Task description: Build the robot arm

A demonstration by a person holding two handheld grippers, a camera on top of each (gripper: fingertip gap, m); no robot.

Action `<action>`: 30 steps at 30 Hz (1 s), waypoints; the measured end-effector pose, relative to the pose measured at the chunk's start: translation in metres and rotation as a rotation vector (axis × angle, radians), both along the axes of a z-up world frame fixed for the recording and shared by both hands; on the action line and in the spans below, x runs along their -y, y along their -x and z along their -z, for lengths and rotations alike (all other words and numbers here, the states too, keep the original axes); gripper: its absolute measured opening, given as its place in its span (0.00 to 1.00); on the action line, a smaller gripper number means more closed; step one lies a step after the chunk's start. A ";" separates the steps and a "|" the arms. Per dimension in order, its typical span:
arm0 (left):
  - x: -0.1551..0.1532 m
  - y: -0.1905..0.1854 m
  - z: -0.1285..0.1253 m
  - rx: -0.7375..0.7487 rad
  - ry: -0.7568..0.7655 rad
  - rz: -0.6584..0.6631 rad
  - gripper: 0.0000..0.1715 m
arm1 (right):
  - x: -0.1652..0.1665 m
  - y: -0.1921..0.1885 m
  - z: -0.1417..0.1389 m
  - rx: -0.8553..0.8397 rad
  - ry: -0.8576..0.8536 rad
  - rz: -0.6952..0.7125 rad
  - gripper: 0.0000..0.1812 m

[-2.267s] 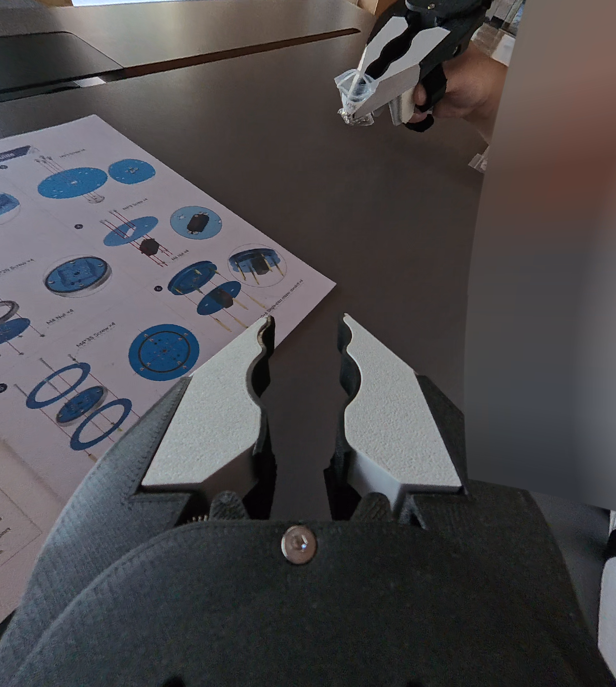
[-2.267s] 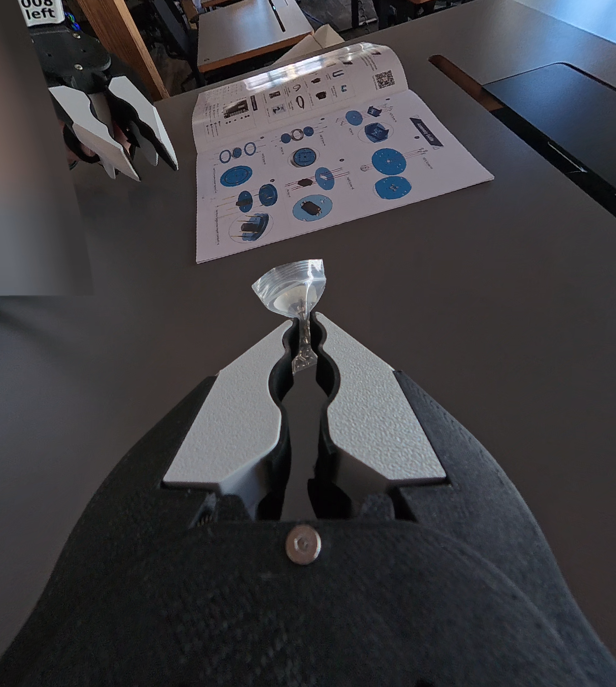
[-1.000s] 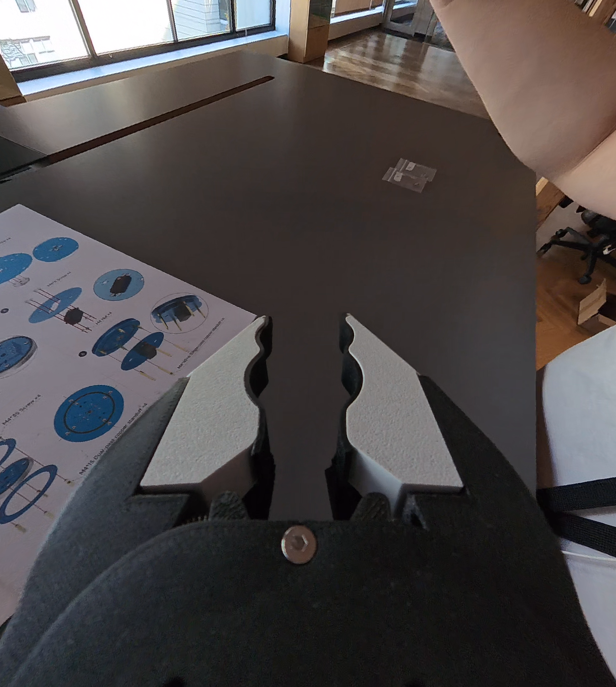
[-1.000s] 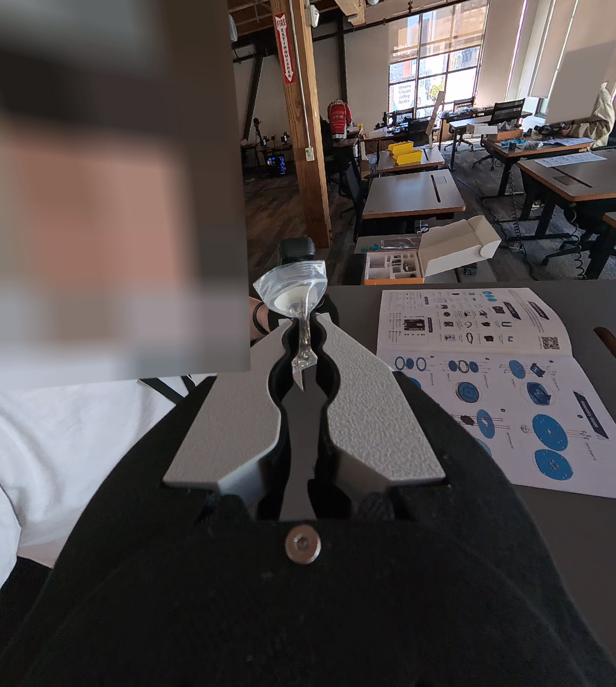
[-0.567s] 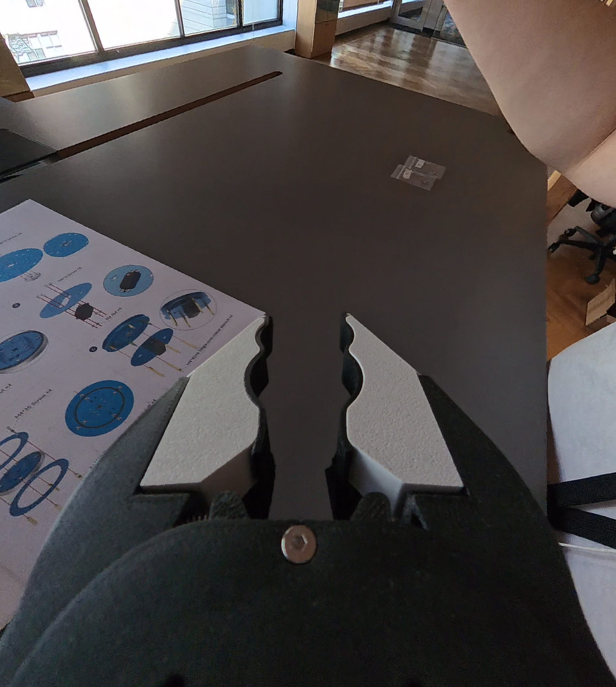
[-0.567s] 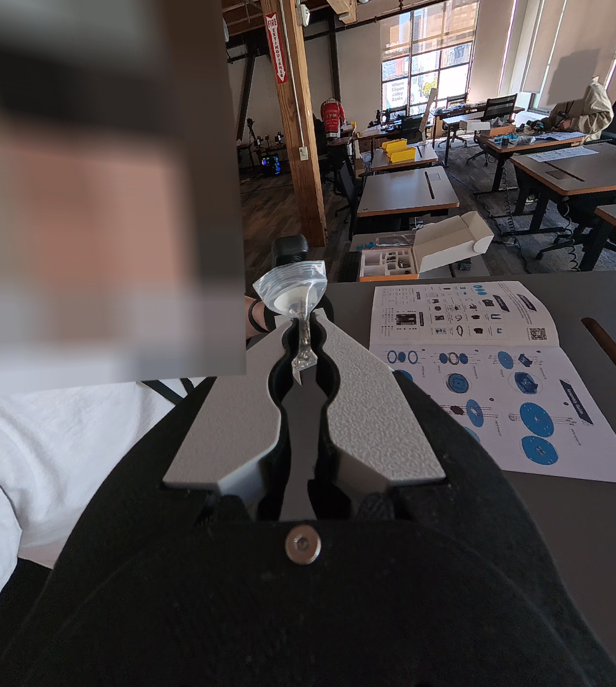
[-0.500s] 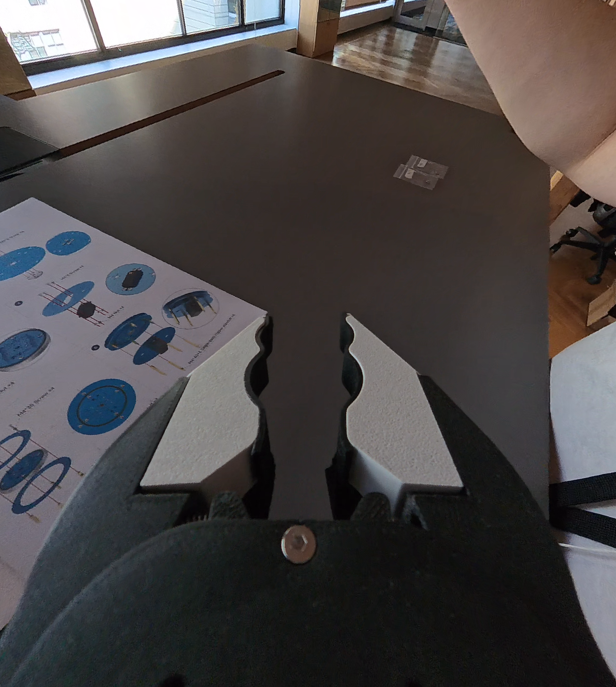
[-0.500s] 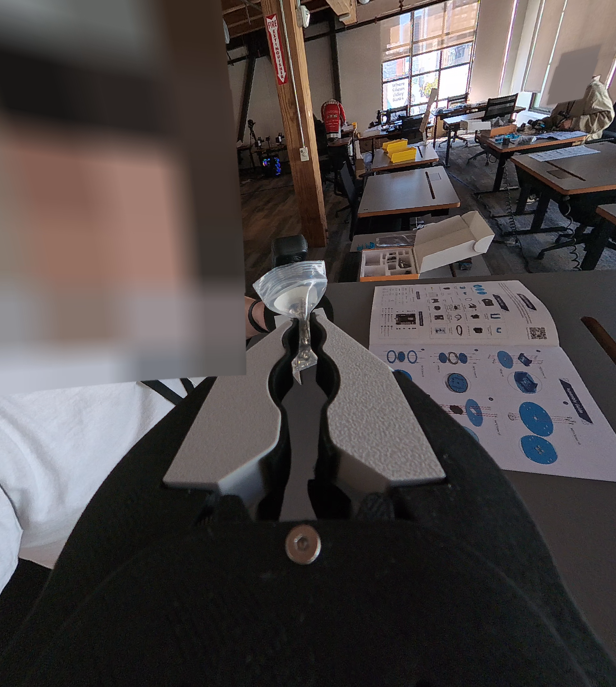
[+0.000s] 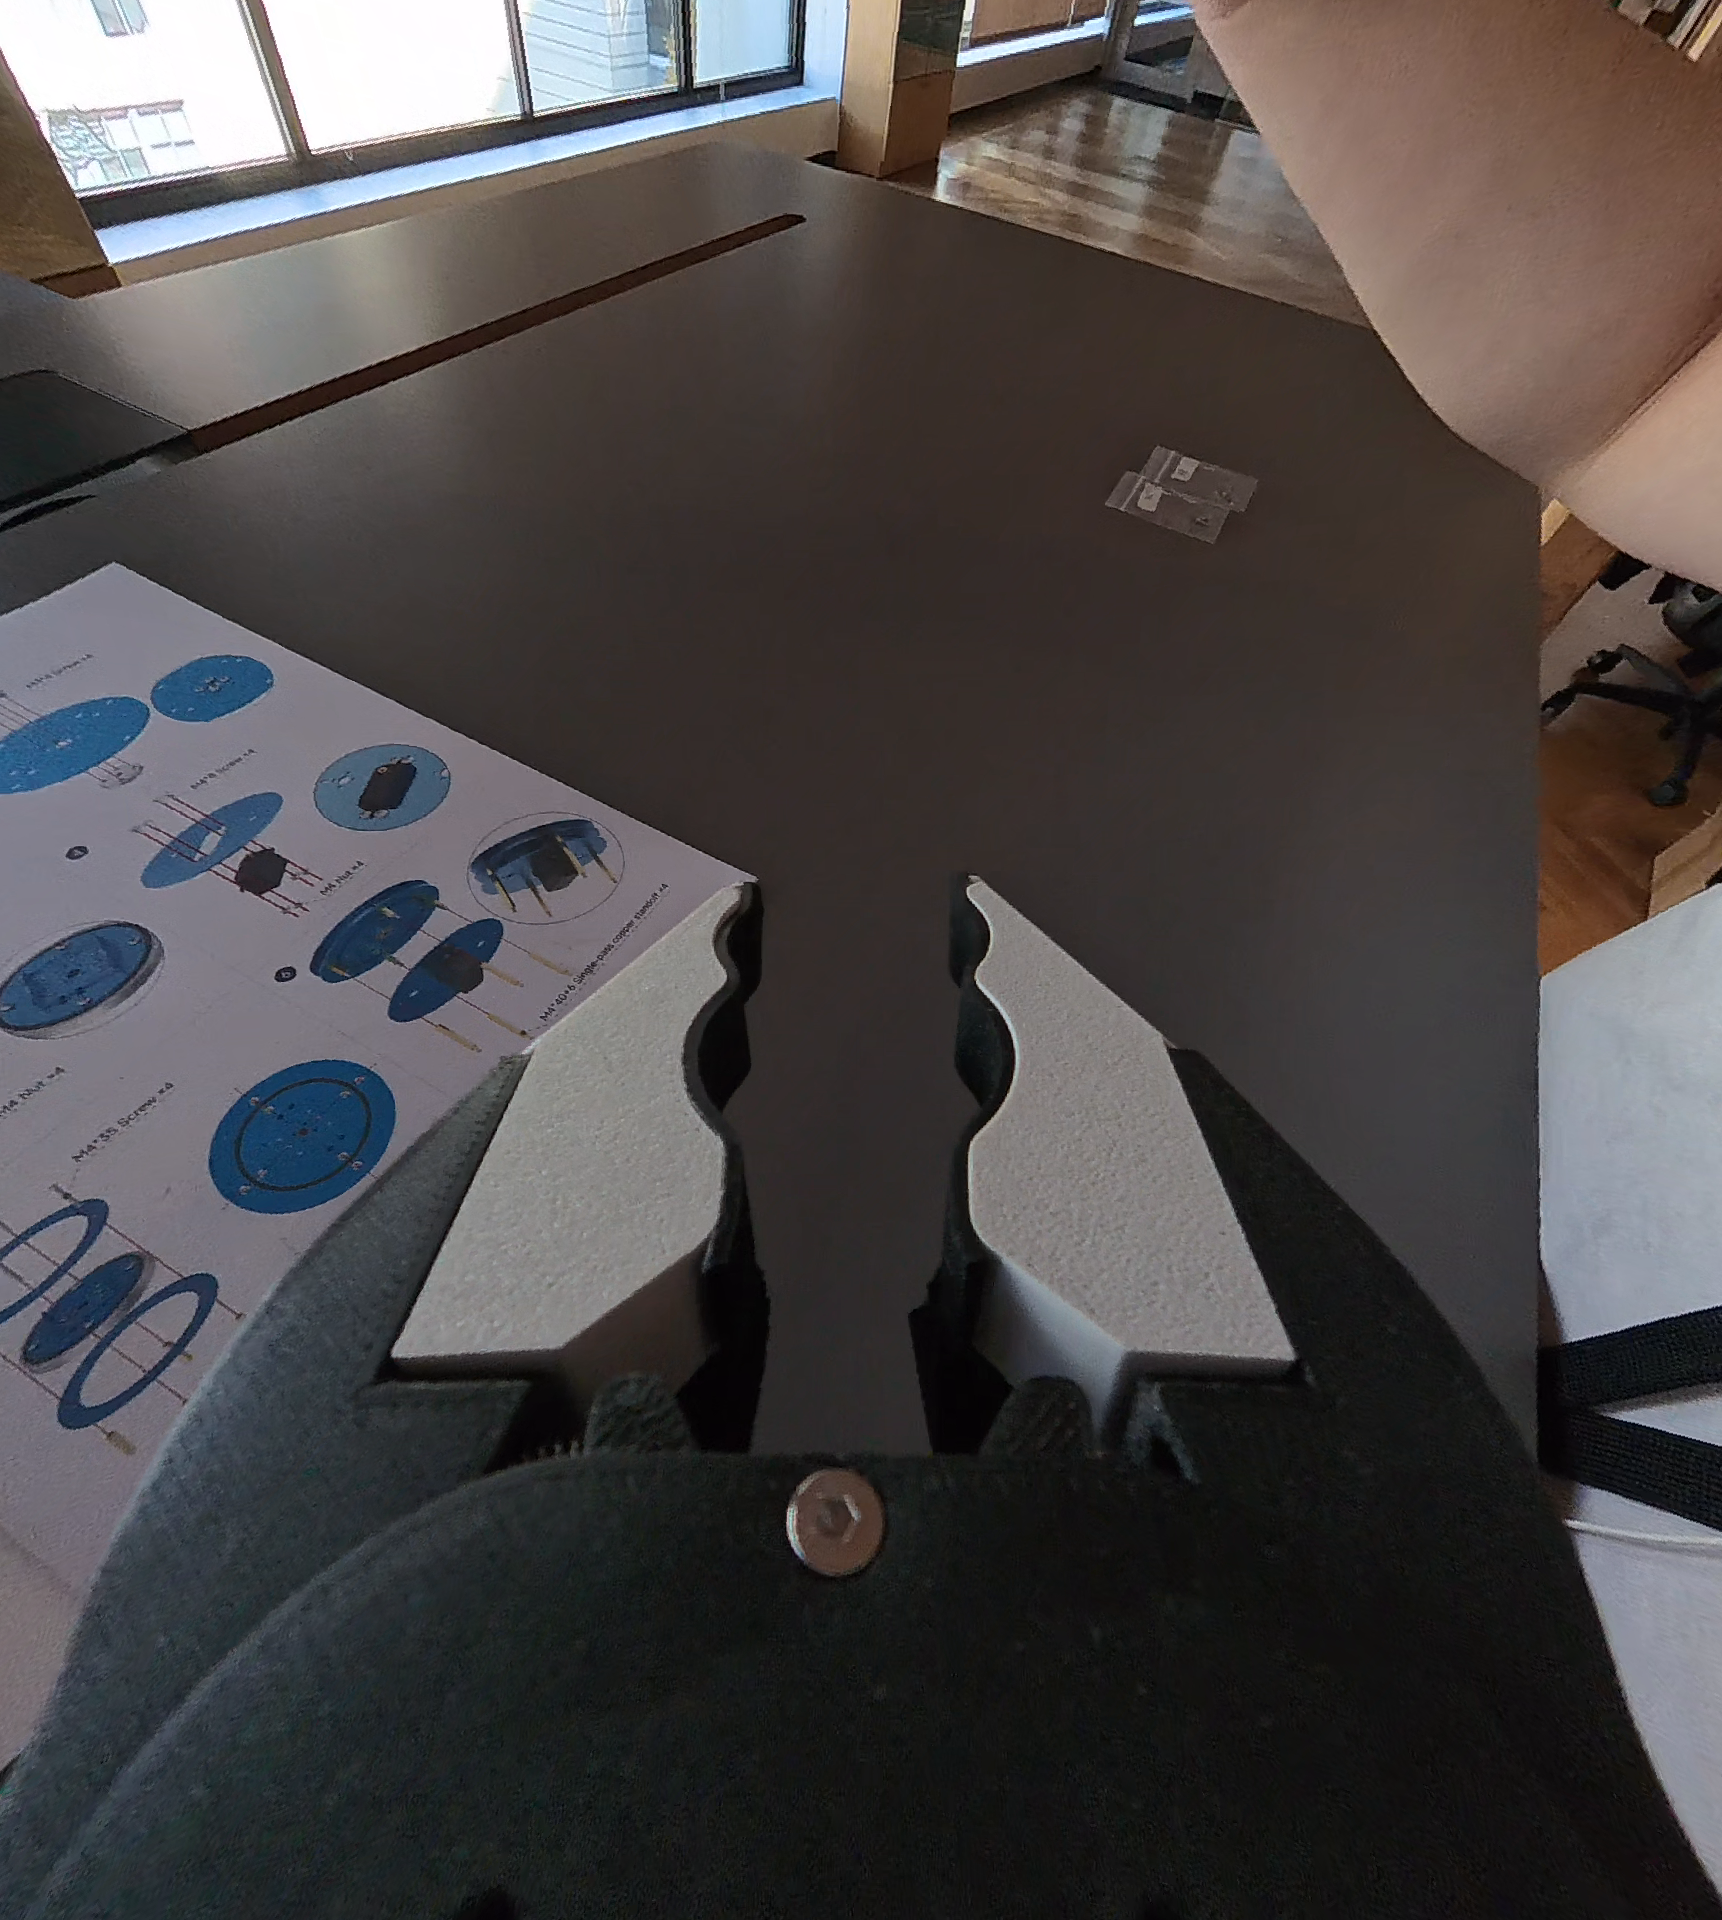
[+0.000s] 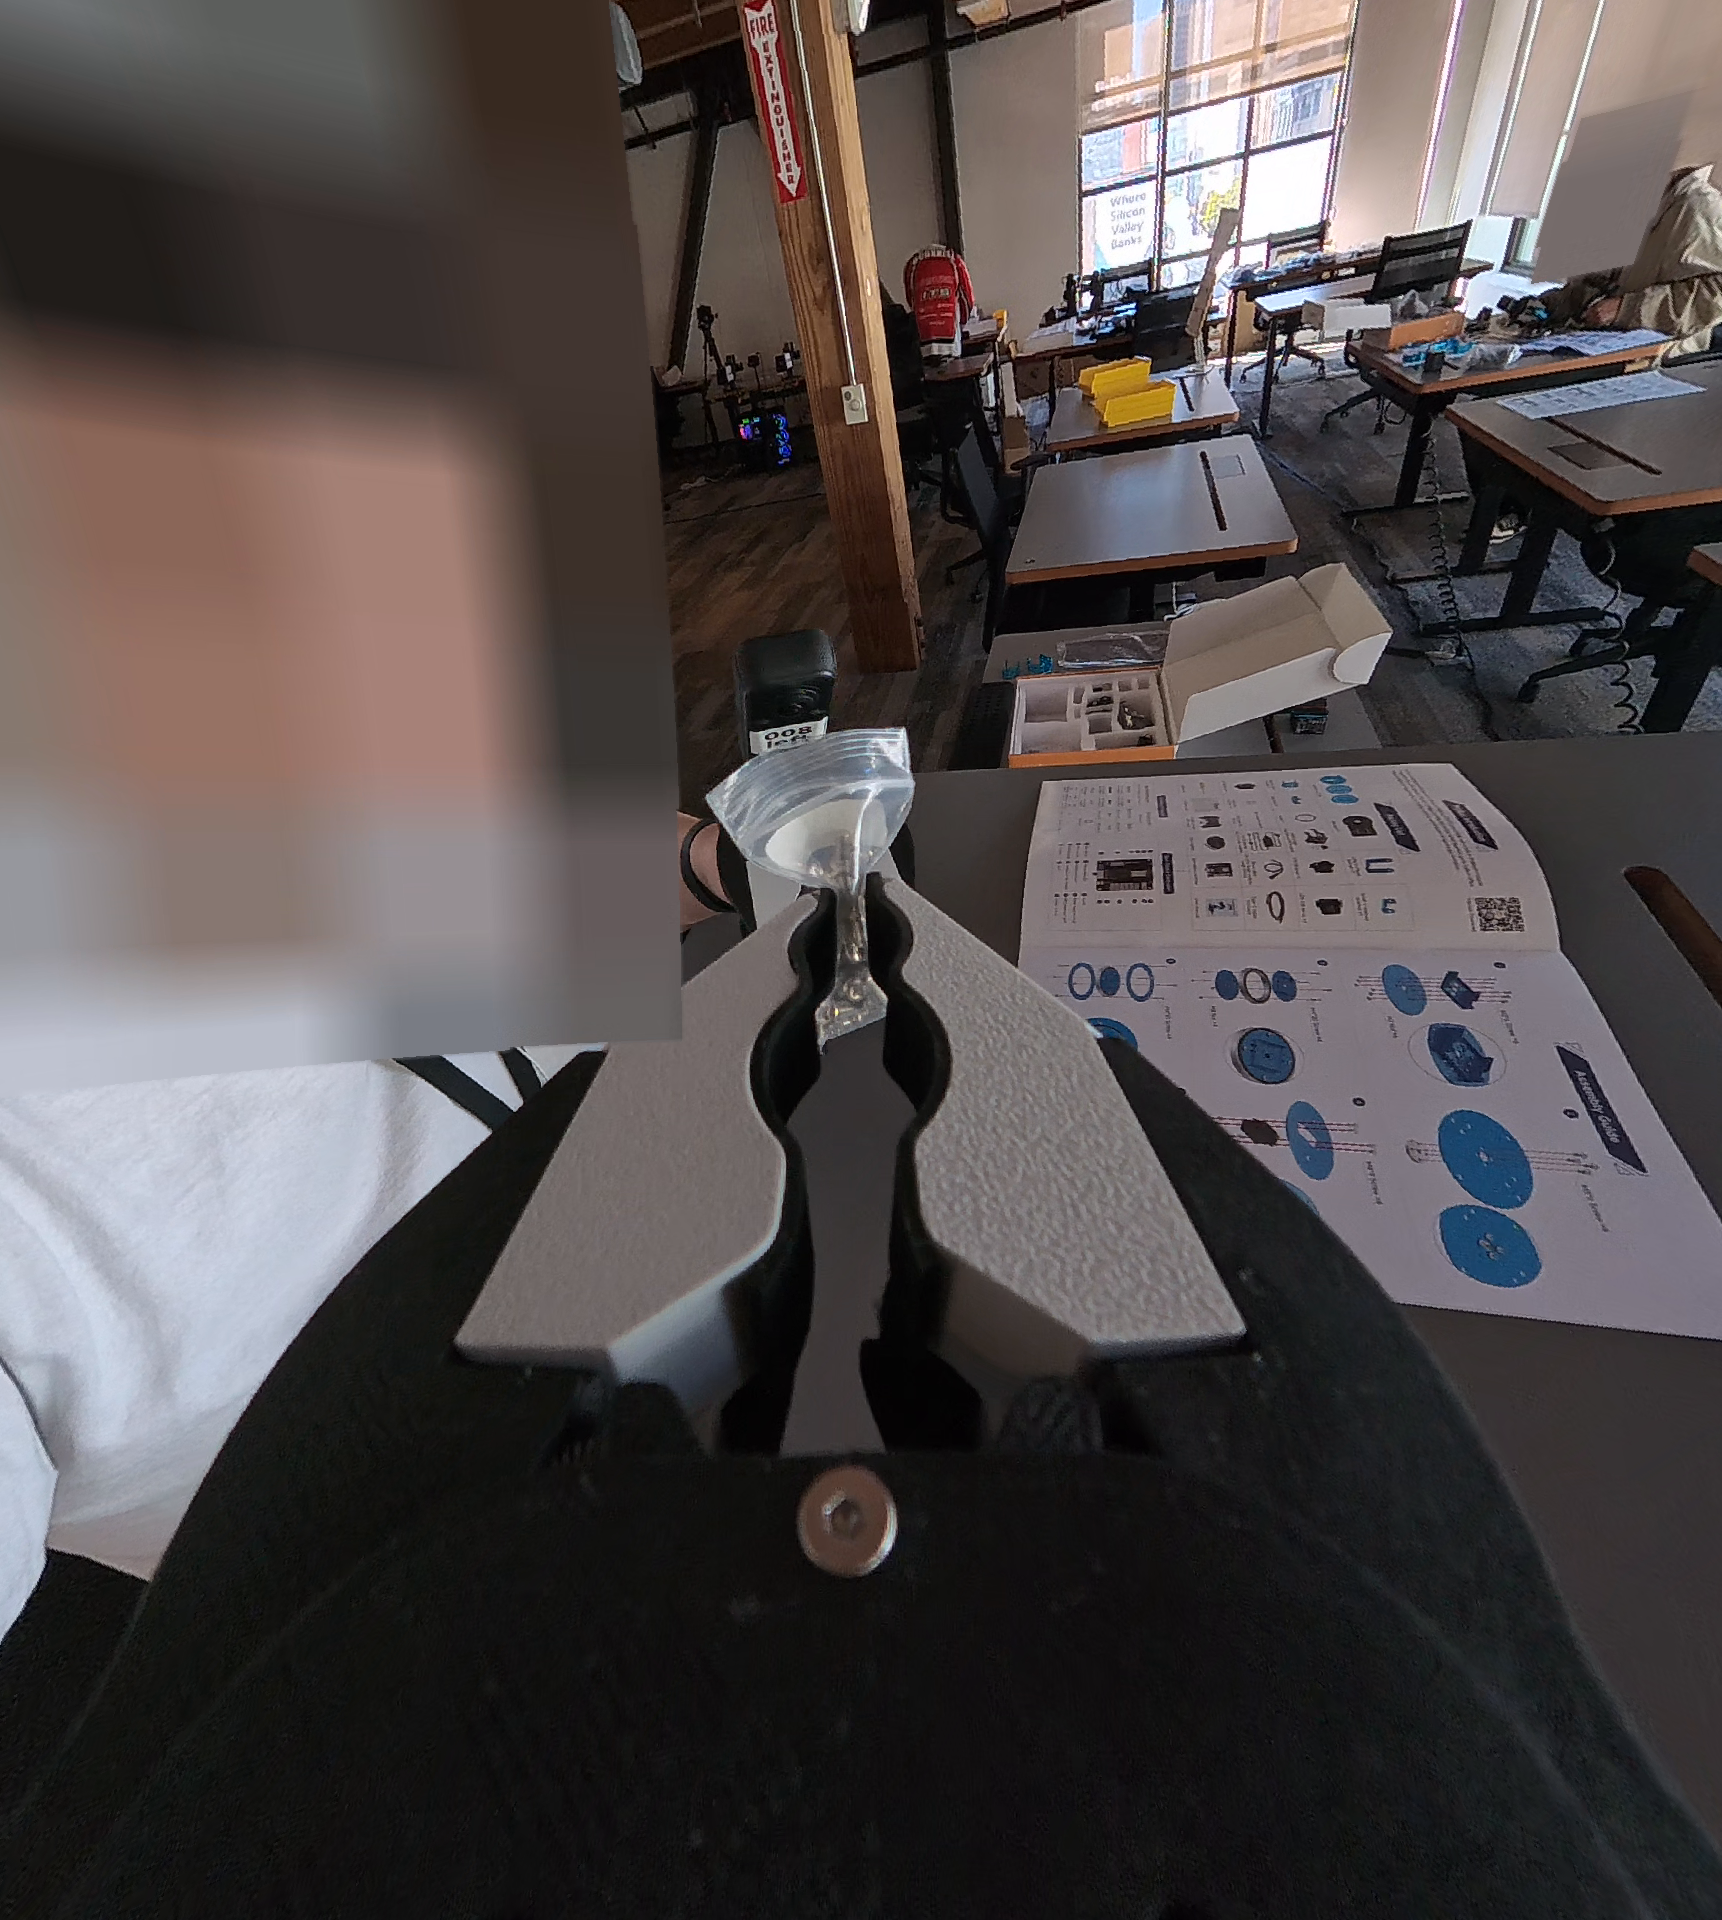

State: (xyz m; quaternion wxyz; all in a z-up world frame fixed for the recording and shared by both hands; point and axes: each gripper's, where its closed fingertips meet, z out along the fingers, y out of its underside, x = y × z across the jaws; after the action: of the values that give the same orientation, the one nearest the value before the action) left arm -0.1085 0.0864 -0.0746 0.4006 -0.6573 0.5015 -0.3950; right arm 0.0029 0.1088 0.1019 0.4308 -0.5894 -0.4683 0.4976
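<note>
My right gripper (image 10: 849,883) is shut on a small clear plastic bag (image 10: 815,816) with small metal parts inside; it is held up in the air, close to the person's chest, above the dark table (image 10: 1615,1455). My left gripper (image 9: 855,888) is open and empty, low over the dark table (image 9: 940,623), its left finger at the corner of an open instruction booklet (image 9: 213,935) with blue diagrams. Two small clear bags (image 9: 1181,497) lie flat at the far right of the table. The booklet also shows in the right wrist view (image 10: 1356,1039).
The person's bare forearm (image 9: 1511,229) crosses the upper right of the left wrist view, with a white shirt (image 9: 1688,1195) below. An open white parts box (image 10: 1189,686) sits past the table's far edge. Other desks and chairs stand behind. My right fingertips sit around 20 centimeters from my left ones.
The right gripper has lifted the bag from low over the table up toward the person and now holds nearly still. The left gripper has turned right and drifted slightly; it stays open.
</note>
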 end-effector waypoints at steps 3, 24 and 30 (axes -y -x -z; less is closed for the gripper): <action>-0.001 0.001 0.000 0.001 0.006 -0.005 0.20 | -0.003 -0.001 0.003 0.003 0.005 0.006 0.02; -0.047 0.015 0.036 -0.107 0.034 -0.151 0.22 | -0.045 -0.056 0.117 0.066 0.086 0.216 0.02; -0.047 0.014 0.039 -0.100 0.062 -0.149 0.22 | -0.041 -0.063 0.120 0.080 0.080 0.235 0.02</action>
State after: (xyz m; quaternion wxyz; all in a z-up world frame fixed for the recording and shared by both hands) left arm -0.1226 0.1338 -0.1132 0.3829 -0.7238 0.4580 -0.3460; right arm 0.0662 0.1503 -0.0182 0.4436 -0.6763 -0.3924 0.4380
